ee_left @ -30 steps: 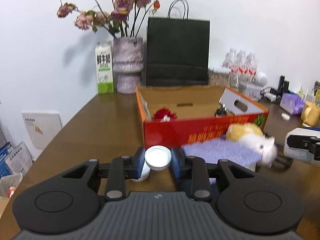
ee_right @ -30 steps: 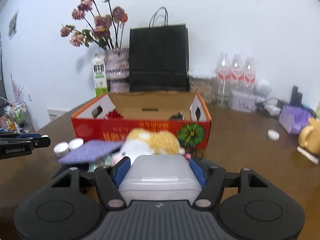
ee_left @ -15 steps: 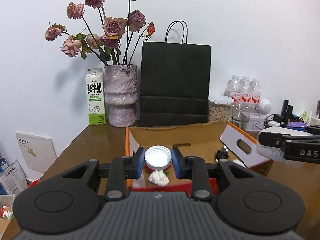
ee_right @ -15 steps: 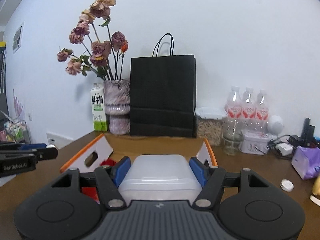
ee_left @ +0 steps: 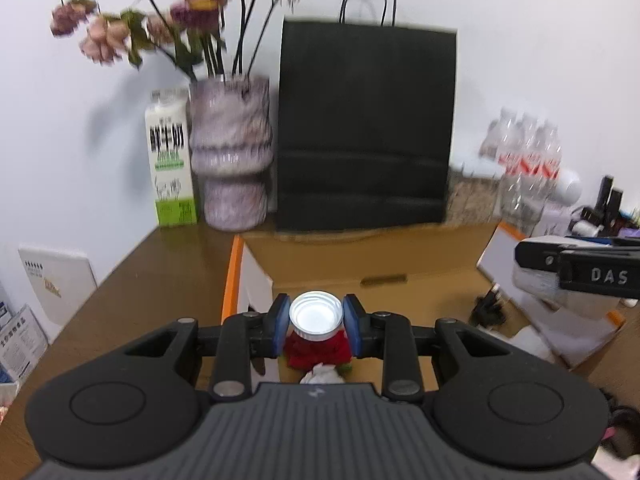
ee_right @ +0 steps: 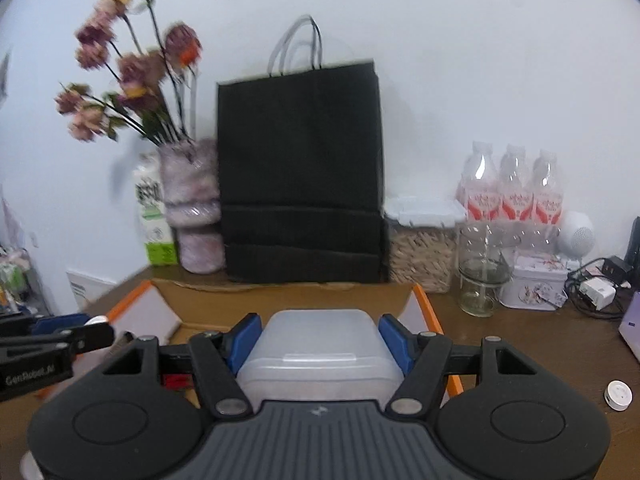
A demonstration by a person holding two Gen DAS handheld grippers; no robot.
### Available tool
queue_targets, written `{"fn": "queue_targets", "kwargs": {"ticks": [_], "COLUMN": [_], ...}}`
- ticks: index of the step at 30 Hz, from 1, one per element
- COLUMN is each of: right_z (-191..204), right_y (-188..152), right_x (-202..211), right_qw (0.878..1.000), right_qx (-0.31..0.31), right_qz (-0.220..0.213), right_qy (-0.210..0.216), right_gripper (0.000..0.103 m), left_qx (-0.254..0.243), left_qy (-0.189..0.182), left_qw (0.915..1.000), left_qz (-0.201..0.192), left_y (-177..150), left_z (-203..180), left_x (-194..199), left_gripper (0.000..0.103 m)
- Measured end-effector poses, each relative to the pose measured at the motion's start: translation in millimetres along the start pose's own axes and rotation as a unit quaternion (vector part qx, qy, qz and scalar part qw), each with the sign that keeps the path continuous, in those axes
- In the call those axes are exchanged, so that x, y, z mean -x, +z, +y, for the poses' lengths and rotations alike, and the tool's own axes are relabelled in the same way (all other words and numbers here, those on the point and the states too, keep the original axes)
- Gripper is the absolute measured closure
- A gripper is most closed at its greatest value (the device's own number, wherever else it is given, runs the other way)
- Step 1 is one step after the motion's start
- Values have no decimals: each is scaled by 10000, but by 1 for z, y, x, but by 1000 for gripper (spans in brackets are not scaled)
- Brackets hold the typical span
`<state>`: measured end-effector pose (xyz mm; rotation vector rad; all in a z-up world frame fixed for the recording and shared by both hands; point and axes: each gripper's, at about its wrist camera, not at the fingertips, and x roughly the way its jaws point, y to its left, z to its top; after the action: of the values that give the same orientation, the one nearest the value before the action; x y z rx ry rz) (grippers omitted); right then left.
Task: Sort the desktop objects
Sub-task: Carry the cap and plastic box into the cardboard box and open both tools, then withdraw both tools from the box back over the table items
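while both grippers hang over the open cardboard box (ee_left: 400,256), each one carries something. the left gripper (ee_left: 316,318) has its blue pads pressed against the sides of a small bottle with a white ribbed cap (ee_left: 316,316), seen from above, so only the cap shows clearly. below that bottle, on the floor of the box, lies a red flower (ee_left: 320,350) with a bit of white stuff just in front of it. a dark small object (ee_left: 486,310) sits further right on the box floor, too blurred to name. the right gripper (ee_right: 320,344) is clamped on a frosted plastic container (ee_right: 320,352) with a lid, its pads flat against the two short sides, and the container sits above the near part of the box, between the two side flaps with orange edges. in the left wrist view the right gripper shows at the right edge over the box's right flap; in the right wrist view the left gripper shows at the left edge. behind the box stand a black paper bag (ee_right: 300,176), a purple vase of dried flowers (ee_left: 230,152) and a milk carton (ee_left: 170,160). to the right on the brown table (ee_right: 540,344) are three water bottles (ee_right: 510,188), an empty glass jar (ee_right: 482,272), a tub of wooden sticks (ee_right: 422,240) and a small white disc (ee_right: 618,394).
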<state>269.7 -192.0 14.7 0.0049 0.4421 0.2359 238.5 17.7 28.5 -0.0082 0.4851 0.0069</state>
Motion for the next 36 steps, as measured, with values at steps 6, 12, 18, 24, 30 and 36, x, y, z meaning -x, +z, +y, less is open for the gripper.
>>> {"fn": "queue_targets", "kwargs": {"ticks": [6, 12, 18, 24, 30, 36], "right_z": [-6, -4, -2, -5, -4, -1], "right_y": [-14, -21, -19, -13, -11, -9], "right_x": [-20, -27, -25, -17, -14, -8], "right_qw": [9993, 9985, 9981, 9983, 9984, 9985], "right_qx": [-25, 31, 90, -13, -8, 44], "right_qz": [359, 547, 616, 585, 558, 535], "right_qy": [35, 59, 31, -3, 28, 50], "right_gripper": [39, 39, 6, 1, 0, 0], "left_qx": [-31, -82, -105, -116, -98, -108], "left_qy": [-3, 1, 152, 292, 347, 371], "left_qw": [9996, 9995, 9997, 9995, 9993, 9992], "left_qz": [273, 316, 179, -43, -62, -114], "left_y": [-8, -10, -8, -4, -3, -3], "left_z": [0, -2, -5, -6, -5, -4], "left_x": [-13, -15, -9, -2, 0, 4], "left_gripper": [73, 73, 13, 0, 0, 0]}}
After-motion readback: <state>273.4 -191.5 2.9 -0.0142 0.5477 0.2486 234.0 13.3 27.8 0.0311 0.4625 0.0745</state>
